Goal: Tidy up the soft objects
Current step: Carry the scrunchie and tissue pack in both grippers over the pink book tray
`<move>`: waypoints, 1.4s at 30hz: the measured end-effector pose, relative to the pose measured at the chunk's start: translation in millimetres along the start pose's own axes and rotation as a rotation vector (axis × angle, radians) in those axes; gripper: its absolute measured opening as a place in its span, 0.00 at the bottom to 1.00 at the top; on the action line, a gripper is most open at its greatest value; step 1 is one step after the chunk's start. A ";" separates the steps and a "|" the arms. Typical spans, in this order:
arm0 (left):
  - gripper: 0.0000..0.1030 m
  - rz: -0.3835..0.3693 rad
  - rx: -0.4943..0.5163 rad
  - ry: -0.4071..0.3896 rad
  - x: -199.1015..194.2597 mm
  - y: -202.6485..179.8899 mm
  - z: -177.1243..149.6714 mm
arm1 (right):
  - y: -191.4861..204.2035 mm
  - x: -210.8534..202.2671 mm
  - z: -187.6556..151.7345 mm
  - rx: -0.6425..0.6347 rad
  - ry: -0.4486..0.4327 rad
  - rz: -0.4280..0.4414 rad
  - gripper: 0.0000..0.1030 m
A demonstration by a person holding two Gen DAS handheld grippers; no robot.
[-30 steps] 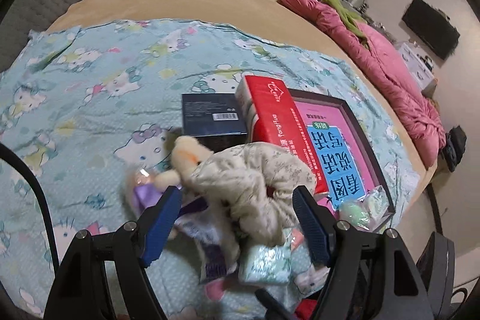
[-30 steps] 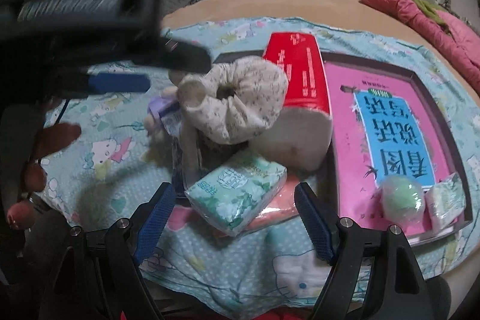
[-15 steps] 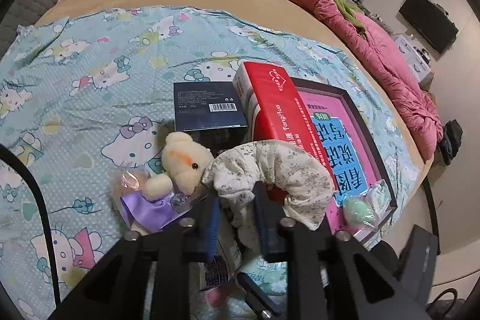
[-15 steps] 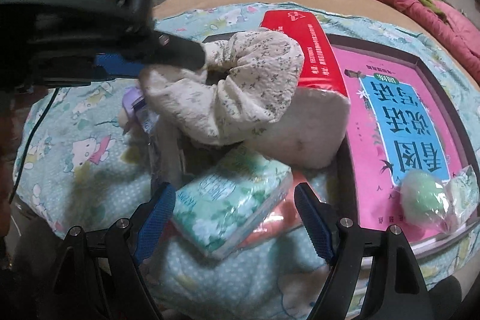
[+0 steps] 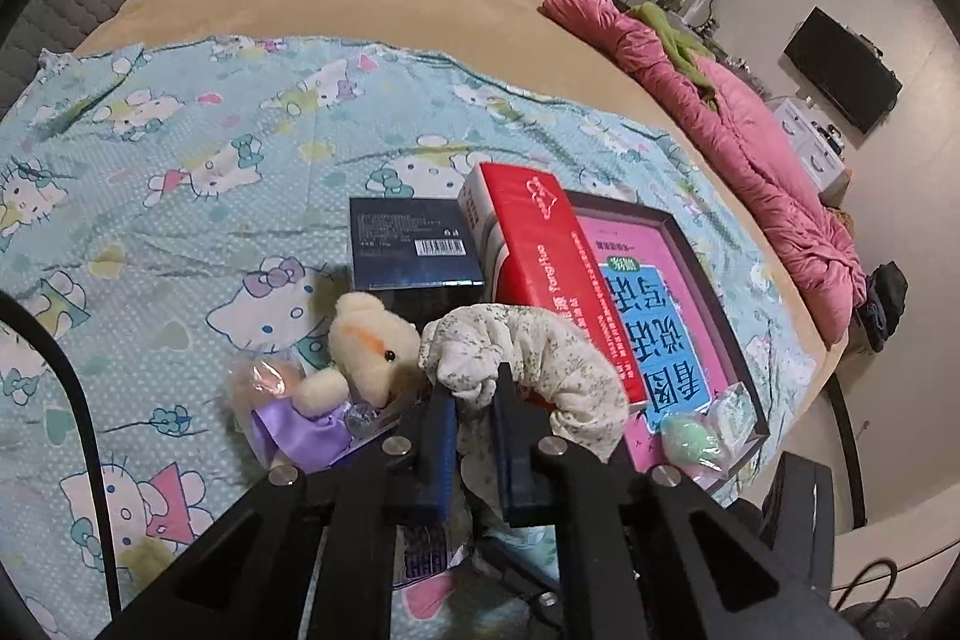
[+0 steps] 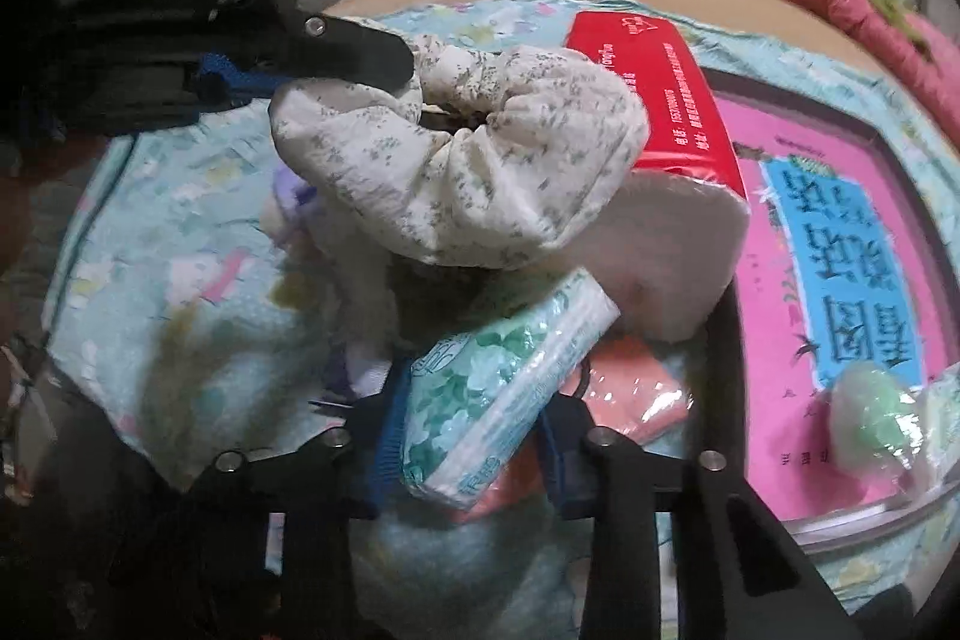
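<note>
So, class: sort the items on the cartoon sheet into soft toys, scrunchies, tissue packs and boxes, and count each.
Soft toys: 1, bear
Scrunchies: 1, scrunchie
Tissue packs: 2, red pack, green pack
Boxes: 2, dark box, pink box
Total: 6

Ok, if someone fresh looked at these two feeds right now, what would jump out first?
Probably the floral scrunchie pinched in the left gripper and lifted in front of the red tissue box. Next, the green tissue pack clamped in the right gripper, low in the right wrist view. Then the pink book at right on the cartoon-cat sheet.
</note>
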State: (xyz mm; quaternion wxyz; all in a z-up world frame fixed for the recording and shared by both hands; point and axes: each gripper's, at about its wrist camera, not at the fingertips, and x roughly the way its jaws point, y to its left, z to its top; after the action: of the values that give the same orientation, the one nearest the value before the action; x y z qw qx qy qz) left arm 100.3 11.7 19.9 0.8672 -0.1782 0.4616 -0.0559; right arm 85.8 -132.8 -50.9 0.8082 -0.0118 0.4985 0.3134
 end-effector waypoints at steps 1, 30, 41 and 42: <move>0.10 0.001 0.002 -0.004 -2.3 -0.4 0.2 | -5.3 -2.7 0.1 0.025 -0.003 0.025 0.31; 0.10 -0.030 0.137 -0.113 -58.5 -72.6 13.5 | -60.3 -122.8 15.1 0.098 -0.299 -0.004 0.29; 0.10 -0.039 0.206 -0.102 -55.7 -112.5 9.9 | -86.8 -150.1 15.8 0.142 -0.363 -0.054 0.29; 0.10 -0.040 0.210 -0.103 -55.4 -115.2 9.8 | -90.4 -153.2 16.3 0.148 -0.371 -0.061 0.29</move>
State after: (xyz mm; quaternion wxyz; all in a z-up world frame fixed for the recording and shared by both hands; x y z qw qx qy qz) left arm 84.7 -78.4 109.7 0.9023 -0.0982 0.4045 -0.1118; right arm 98.7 -275.8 55.3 0.8940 0.0904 0.3622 0.2480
